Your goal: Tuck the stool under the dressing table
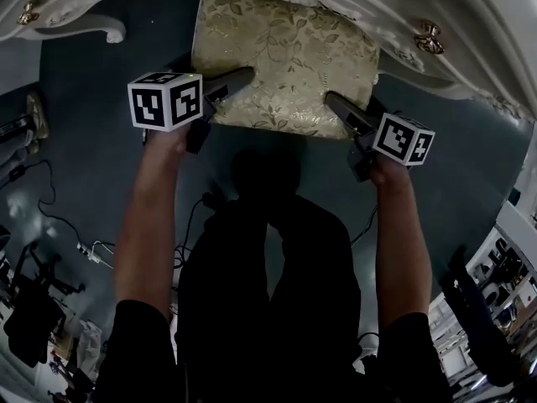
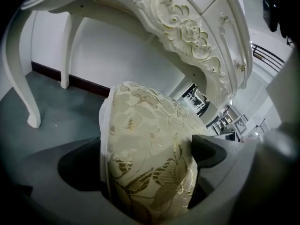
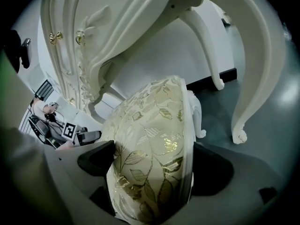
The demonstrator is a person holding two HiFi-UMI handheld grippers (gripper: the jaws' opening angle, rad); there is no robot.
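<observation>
Progress: partway, by my read. Left claw (image 1: 241, 80) is clamped on the near-left edge of the stool (image 1: 285, 53). The left gripper view shows its jaws pinching the padded seat from top and underside, with cushion filling the gap.

In the middle, the stool stands on the floor (image 1: 84, 149), centred in the knee gap of the dressing table (image 1: 470, 23). The far part of the seat sits under the carved front edge. The near part sticks out toward the person.

Right claw (image 1: 337, 105) mirrors the left. It is closed on the near-right edge of the seat, and its own view shows the same pinch.

Done: both grips are set, the stool is lined up and it is partly in. Left: a straight push forward until the seat clears the front edge, then let go with both. The legs on either side look well clear.
</observation>
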